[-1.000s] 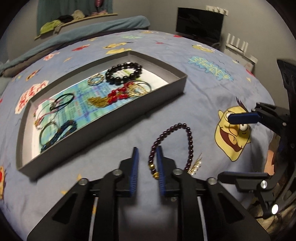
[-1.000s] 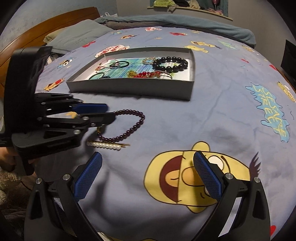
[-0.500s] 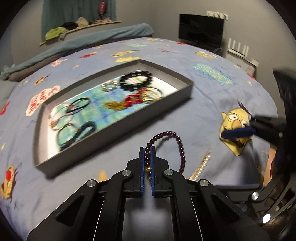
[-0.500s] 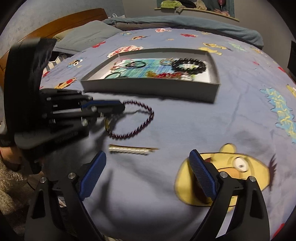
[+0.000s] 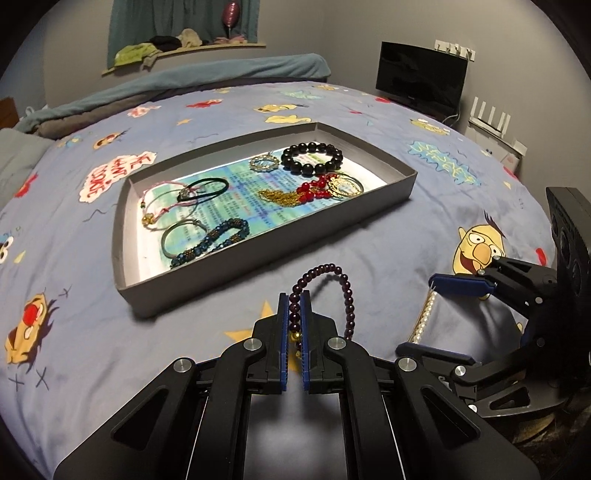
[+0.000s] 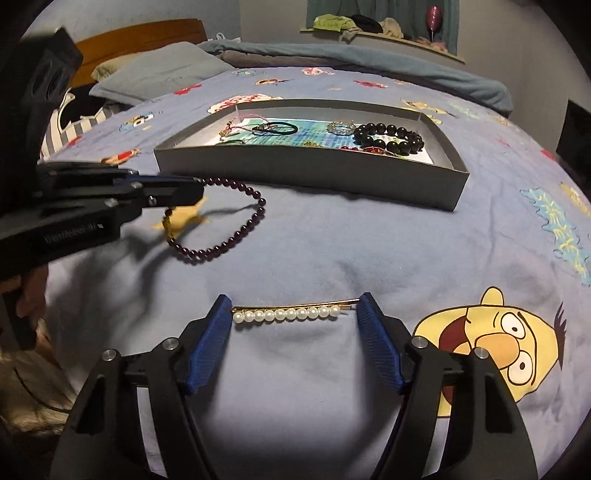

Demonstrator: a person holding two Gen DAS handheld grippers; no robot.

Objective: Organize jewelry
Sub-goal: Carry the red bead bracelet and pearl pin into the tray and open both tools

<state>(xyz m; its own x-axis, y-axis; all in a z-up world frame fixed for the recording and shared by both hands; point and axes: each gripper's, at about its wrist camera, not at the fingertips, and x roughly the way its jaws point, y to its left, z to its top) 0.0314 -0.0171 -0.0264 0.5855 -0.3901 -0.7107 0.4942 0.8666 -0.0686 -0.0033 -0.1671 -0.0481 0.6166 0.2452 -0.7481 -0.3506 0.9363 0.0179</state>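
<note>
My left gripper (image 5: 294, 300) is shut on a dark purple bead bracelet (image 5: 341, 286) and holds it lifted above the blue bedspread; it also shows in the right wrist view (image 6: 236, 232), hanging from the left gripper (image 6: 195, 186). A grey tray (image 5: 207, 275) with several bracelets and chains lies just beyond; the right wrist view shows it too (image 6: 332, 177). My right gripper (image 6: 295, 308) is open, its fingers on either end of a pearl hair clip (image 6: 286, 315) lying on the bed. The clip (image 5: 424, 314) and right gripper (image 5: 437, 317) show at the right in the left wrist view.
The bed is covered by a blue cartoon-print bedspread (image 5: 424, 229). A pillow (image 6: 159, 74) and wooden headboard (image 6: 147, 35) are at the far left. A monitor (image 5: 421, 81) stands beyond the bed's right edge. A rolled blanket (image 5: 184, 85) lies along the far side.
My left gripper closed on the purple bracelet and lifted it off the bed. My right gripper moved left and forward until its open fingers bracket the pearl clip.
</note>
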